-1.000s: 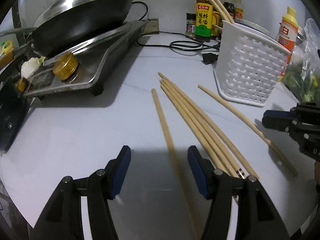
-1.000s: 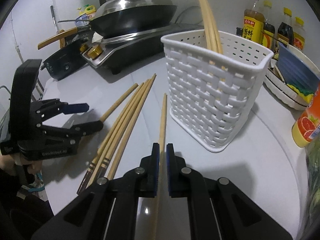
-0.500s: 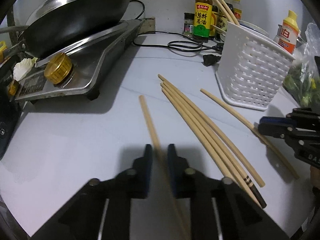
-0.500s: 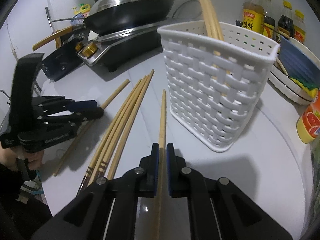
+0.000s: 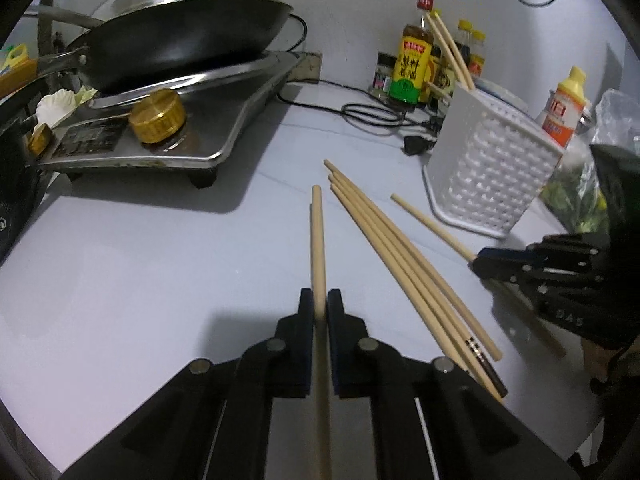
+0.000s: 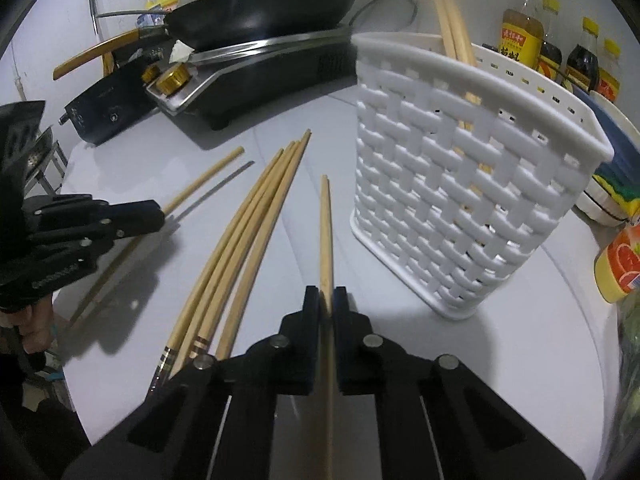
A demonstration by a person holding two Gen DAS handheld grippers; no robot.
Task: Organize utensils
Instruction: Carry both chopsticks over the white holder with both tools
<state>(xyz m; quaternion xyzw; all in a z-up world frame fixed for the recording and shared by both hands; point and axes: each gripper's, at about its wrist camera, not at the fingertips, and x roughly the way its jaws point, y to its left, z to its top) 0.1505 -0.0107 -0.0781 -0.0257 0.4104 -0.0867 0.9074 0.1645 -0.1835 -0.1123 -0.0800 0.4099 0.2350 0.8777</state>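
My left gripper [image 5: 318, 307] is shut on a wooden chopstick [image 5: 317, 240] and holds it lifted off the white counter, its tip pointing away. My right gripper [image 6: 327, 303] is shut on another chopstick [image 6: 326, 232] just left of the white woven holder [image 6: 460, 200]. The holder [image 5: 492, 184] has a few chopsticks [image 6: 448, 12] standing in it. A bundle of several chopsticks [image 5: 404, 256] lies on the counter between the grippers; it also shows in the right wrist view [image 6: 248, 232]. The left gripper shows in the right wrist view [image 6: 152, 214], the right gripper in the left wrist view [image 5: 480, 262].
A gas stove [image 5: 160, 136] with a lidded wok [image 5: 180, 24] stands at the back left. Sauce bottles [image 5: 412, 68] and a black cable [image 5: 372, 116] line the back wall. A bowl stack [image 6: 612, 184] and an orange-labelled bottle [image 6: 618, 264] sit right of the holder.
My left gripper has closed on the single chopstick and raised it off the counter. My right gripper has kept its chopstick and moved forward beside the holder.
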